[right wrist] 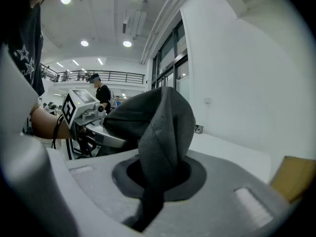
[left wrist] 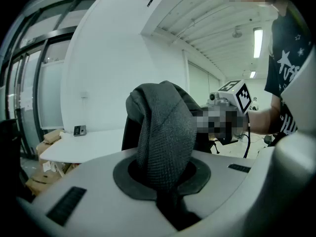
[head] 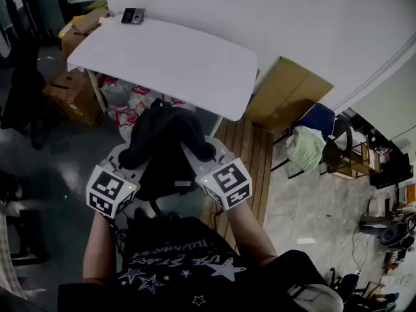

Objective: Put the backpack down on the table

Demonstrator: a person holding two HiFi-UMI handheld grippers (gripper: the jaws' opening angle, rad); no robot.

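In the head view, we hold the backpack (head: 166, 142) in the air, just short of the table's (head: 169, 60) near edge, with the left gripper (head: 129, 161) and right gripper (head: 198, 156) on either side. Putting it down is not yet done. Boxes (head: 73, 95) stand left of the table; we cannot tell what is in them.

In the left gripper view, our jaws stand narrow, pinching a fold of backpack fabric.

In the right gripper view, the jaws are likewise clamped on its fabric.
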